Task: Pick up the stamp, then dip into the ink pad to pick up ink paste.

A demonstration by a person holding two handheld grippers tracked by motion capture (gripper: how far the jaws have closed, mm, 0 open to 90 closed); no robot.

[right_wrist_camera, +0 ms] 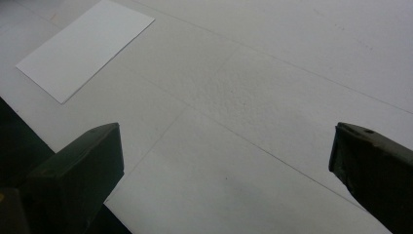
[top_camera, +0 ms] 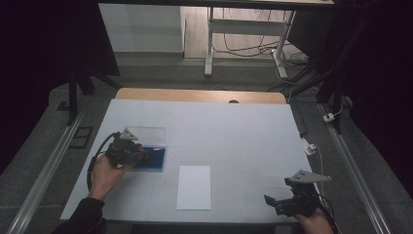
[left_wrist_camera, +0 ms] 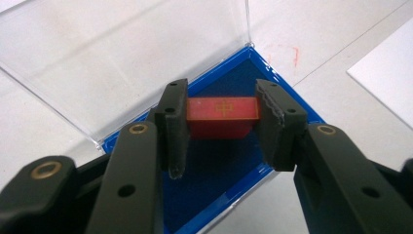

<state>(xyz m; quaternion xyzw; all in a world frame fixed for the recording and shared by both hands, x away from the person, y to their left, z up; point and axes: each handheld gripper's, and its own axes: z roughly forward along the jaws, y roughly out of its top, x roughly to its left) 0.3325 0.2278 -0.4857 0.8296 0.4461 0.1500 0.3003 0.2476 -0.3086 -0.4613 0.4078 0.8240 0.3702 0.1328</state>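
At the near edge of the table (top_camera: pixel 234 122) the right gripper (top_camera: pixel 282 204) hangs over bare white surface; its jaws stand wide apart with nothing between them. Just beyond and to its left lies a flat white sheet (top_camera: pixel 194 187), also seen in the right gripper view (right_wrist_camera: pixel 83 48); it touches nothing else.

Farther in, on the left side, the left gripper (left_wrist_camera: pixel 223 127) reaches into an open box (left_wrist_camera: pixel 214 170) with a blue lining and a clear lid (left_wrist_camera: pixel 122 53) tilted up behind it; the jaws are closed in on a small red block (left_wrist_camera: pixel 223 108), one pad on each short end; gold marking shows on its top face. Whether the block sits on the lining or is lifted just clear of it, I cannot tell. In the high view the left hand (top_camera: pixel 104 173) holds this gripper (top_camera: pixel 141 153) at the box's near-left corner.

The block looks rigid and light, likely smooth-sided, so it may slip if the squeeze is weak; the grip across the ends, square and centred, seems sound. The lid looks thin and brittle; best avoided on the way out.

Beyond the table the floor carries a white frame (top_camera: pixel 243 29) and loose cables (top_camera: pixel 297 63).
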